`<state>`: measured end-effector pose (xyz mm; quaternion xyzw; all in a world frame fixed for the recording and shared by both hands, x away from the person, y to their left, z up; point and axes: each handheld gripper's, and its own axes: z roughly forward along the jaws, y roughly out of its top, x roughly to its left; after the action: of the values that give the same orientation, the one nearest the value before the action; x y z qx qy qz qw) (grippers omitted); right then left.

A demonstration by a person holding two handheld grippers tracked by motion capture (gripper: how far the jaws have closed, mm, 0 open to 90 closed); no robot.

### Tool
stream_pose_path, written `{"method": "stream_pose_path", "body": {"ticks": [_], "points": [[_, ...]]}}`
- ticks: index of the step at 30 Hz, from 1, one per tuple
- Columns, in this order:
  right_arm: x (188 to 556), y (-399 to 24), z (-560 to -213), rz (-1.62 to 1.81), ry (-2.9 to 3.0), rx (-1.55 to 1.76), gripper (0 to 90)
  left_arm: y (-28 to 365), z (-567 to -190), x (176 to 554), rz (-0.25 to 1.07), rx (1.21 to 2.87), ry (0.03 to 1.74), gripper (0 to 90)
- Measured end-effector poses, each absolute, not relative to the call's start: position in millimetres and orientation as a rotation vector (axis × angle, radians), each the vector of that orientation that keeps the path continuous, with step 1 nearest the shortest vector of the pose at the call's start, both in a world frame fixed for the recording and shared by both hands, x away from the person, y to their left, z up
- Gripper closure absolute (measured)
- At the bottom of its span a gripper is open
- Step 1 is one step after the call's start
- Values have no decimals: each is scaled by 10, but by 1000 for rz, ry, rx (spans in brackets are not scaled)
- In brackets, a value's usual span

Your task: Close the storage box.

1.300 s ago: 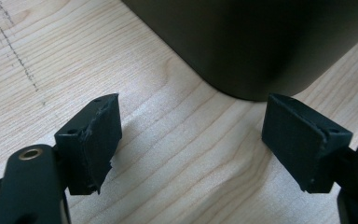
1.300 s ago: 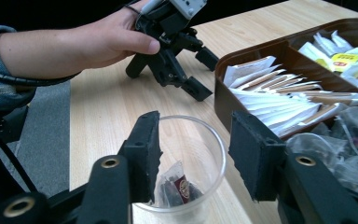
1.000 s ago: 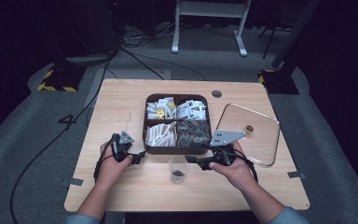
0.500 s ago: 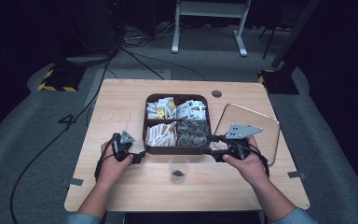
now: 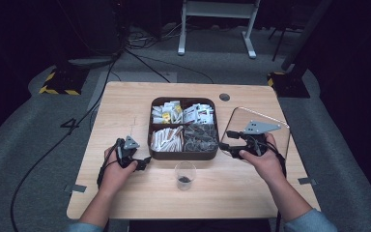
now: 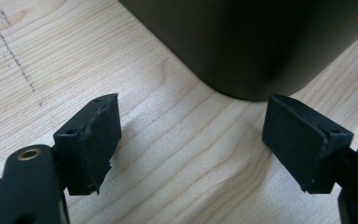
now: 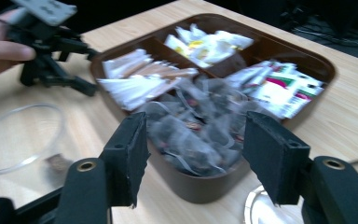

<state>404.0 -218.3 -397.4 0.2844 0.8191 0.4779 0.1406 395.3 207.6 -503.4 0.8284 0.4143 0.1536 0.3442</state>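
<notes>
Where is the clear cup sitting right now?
In the high view, the clear cup stands on the table just in front of the brown tray, between the person's two hands, toward the near edge.

Floor (image 5: 38, 140) left of the surface (image 5: 125, 104): large marking reads "4" (image 5: 70, 124); packets (image 5: 198, 114) in the tray (image 5: 183, 154) carry print too small and blurred to read; no other legible text
</notes>
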Motion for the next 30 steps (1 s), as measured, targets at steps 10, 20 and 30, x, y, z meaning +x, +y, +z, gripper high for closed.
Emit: {"method": "stream_pose_path", "body": {"ticks": [10, 20, 30], "points": [[4305, -2491, -4105, 1264, 2290, 981, 374, 2097, -5033, 3963, 400, 2160, 1059, 200], [4520, -2736, -4261, 1180, 2238, 1114, 370, 2189, -5029, 3992, 393, 2179, 1026, 198], [4700, -3011, -4459, 1099, 2189, 1249, 354, 2188, -5030, 3988, 391, 2176, 1032, 198]]}}
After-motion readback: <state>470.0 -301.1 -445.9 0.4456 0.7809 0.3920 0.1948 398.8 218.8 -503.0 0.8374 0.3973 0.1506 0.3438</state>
